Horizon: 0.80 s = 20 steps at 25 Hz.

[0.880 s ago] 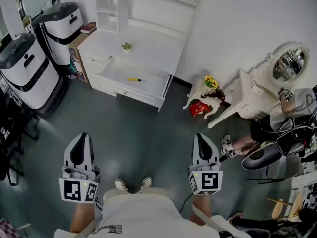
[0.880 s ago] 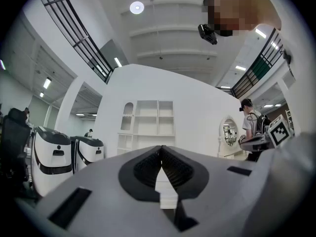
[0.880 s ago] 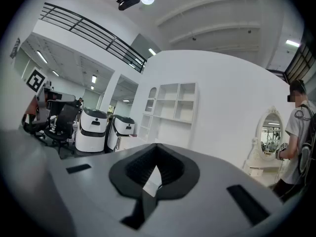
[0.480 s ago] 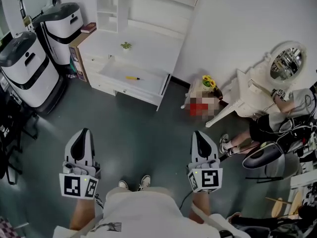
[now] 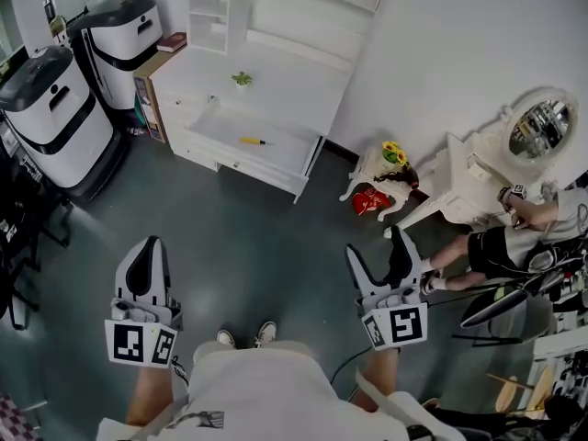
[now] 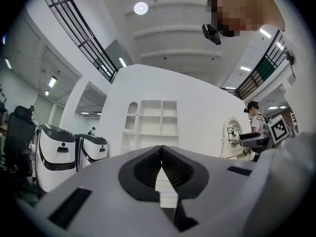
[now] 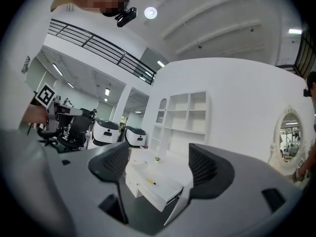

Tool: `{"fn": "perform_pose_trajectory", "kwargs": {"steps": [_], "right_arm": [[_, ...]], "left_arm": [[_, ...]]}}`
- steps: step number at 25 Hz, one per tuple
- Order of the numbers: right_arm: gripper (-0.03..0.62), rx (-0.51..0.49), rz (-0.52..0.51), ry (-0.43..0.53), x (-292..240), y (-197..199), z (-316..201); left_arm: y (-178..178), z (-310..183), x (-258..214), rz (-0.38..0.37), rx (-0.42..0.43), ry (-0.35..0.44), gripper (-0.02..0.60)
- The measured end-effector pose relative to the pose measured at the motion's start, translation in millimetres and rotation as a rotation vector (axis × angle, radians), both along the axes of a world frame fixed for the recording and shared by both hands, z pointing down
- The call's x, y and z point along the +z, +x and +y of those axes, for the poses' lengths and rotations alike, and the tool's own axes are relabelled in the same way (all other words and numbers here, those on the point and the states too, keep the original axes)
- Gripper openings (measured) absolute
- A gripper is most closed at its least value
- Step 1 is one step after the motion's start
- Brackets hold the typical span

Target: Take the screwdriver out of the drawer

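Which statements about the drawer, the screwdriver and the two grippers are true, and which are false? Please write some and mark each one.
1. The yellow screwdriver lies in the open drawer. True.
2. The right gripper has its jaws apart, with nothing between them. True.
3. The left gripper has its jaws wide apart. False: they are together.
4. The right gripper touches the screwdriver. False: both grippers are far from the drawer.
5. The small green plant stands inside the drawer. False: it stands on the desk top.
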State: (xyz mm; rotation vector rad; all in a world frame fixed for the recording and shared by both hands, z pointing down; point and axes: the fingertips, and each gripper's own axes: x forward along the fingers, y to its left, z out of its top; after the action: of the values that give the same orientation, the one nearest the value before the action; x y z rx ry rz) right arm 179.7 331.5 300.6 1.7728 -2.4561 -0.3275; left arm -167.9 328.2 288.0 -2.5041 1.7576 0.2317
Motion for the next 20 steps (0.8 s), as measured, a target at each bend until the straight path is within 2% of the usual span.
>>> {"fn": "perform_pose_trajectory", "kwargs": {"steps": [1, 3, 9, 14, 20], "right_arm": [[0.389, -0.017, 0.001, -0.005, 1, 2, -4], [0.416, -0.041, 0.01, -0.019, 4, 9, -12], [0.417, -0.079, 0.017, -0.037, 13, 28, -34], [0.417, -0.105, 0.022, -0.04, 18, 30, -56], [0.417, -0.13, 0.042, -0.081, 31, 21, -92]], "left_arm": [[3, -3, -1, -0.001, -0.005, 0.003, 0.015], [10, -8, -3, -0.006, -0.012, 0.007, 0.015], [35, -19, -2, -0.023, -0.046, -0.003, 0.015], [39, -29, 6, -0.024, -0.077, -0.018, 0.015], [46, -75, 21, 0.0, -0.063, -0.045, 0.015]]}}
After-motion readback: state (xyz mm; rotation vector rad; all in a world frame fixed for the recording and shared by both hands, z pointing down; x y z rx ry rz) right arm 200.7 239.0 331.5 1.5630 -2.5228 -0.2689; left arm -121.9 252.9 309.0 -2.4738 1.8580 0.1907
